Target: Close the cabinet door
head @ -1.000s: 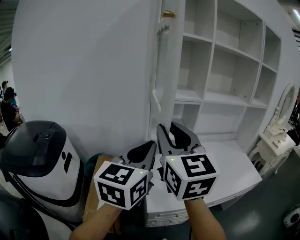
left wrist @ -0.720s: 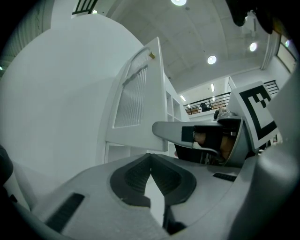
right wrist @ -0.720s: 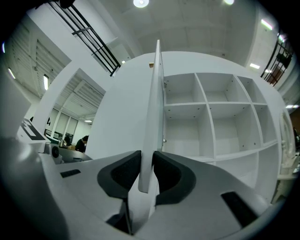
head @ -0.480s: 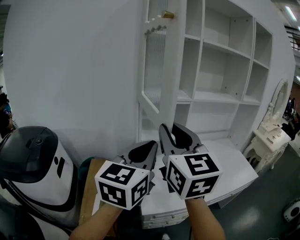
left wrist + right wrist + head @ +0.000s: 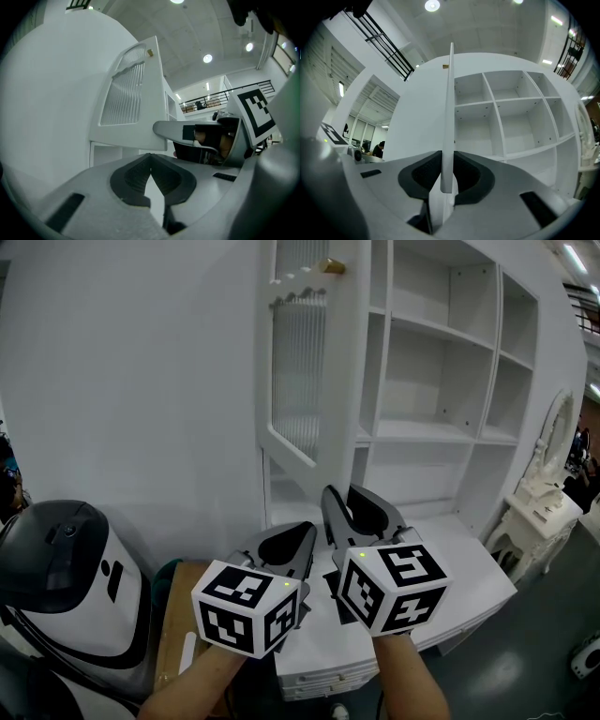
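Only right gripper view: just-closing fingers point(image 5: 421, 176) on cabinet door point(image 5: 449, 117) edge

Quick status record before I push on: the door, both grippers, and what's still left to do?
door: cabinet door open, standing out from the shelves
right gripper: jaws have just been closing; now clamped on the door's lower edge
left gripper: jaws together, nothing between them, beside the right one, off the door
knob: gold, near the door's top
task: door not yet closed
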